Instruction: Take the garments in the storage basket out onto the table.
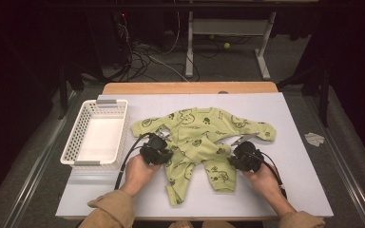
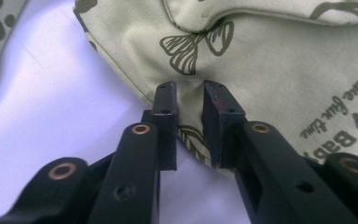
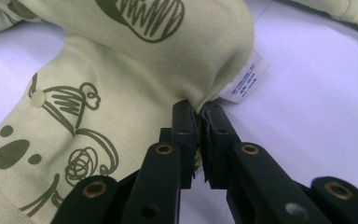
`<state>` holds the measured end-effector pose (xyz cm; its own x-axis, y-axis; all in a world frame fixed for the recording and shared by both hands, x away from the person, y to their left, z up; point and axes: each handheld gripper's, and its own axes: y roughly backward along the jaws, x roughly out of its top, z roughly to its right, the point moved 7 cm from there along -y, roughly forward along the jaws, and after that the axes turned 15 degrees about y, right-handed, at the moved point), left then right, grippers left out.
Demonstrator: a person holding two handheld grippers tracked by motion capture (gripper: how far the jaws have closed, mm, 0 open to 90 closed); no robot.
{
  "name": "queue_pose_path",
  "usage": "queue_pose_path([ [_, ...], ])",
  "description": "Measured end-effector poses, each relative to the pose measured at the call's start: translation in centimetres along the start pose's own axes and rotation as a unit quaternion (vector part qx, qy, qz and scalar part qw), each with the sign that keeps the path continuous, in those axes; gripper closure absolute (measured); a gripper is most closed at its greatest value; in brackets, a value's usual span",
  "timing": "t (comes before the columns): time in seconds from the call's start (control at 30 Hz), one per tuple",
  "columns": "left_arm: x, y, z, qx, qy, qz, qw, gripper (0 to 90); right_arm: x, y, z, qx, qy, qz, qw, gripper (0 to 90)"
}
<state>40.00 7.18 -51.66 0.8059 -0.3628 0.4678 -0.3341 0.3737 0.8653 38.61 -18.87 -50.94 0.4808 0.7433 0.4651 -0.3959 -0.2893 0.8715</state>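
Left hand: my left hand (image 1: 140, 173) comes in from the near edge, wrist low, with the left gripper (image 1: 156, 151) pointed away from me at the garment's left side.
Left grip: my jaws (image 2: 189, 122) are nearly together, pinching a fold of the romper's (image 2: 270, 70) edge between the pads.
Right hand: my right hand (image 1: 261, 179) mirrors it, with the right gripper (image 1: 245, 156) at the garment's right side.
Right grip: the jaws (image 3: 198, 135) are all but closed on a bunched seam, just beside the white care label (image 3: 244, 81).
Around: a white basket (image 1: 96, 134) stands left of the garment, near my left gripper; the cables trail back along my forearms. The white table top (image 1: 290, 156) lies under everything.
Romper: light green with dark printed animals and lettering, it lies spread mid-table (image 1: 199, 137), sleeves out to both sides, legs toward me, cloth puckered at both grips.
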Motion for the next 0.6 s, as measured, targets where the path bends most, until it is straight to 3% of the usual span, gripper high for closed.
queue_pose_path([
  [0.1, 0.1, 0.0, -0.2, -0.009, 0.005, -0.004, 0.9999, 81.7, 0.1, 0.1, -0.1, -0.007, 0.009, -0.004, 0.9999, 87.2],
  [0.33, 0.4, 0.6, -0.3, -0.027, -0.008, -0.012, 0.9995, 83.8, -0.1, 0.9, 0.3, -0.003, 0.004, 0.011, 0.9999, 87.3],
  [0.6, 2.8, 1.9, -1.9, -0.024, 0.016, 0.014, 0.9995, 83.8, 0.4, 1.5, 0.4, -0.008, 0.004, 0.024, 0.9997, 87.1],
])
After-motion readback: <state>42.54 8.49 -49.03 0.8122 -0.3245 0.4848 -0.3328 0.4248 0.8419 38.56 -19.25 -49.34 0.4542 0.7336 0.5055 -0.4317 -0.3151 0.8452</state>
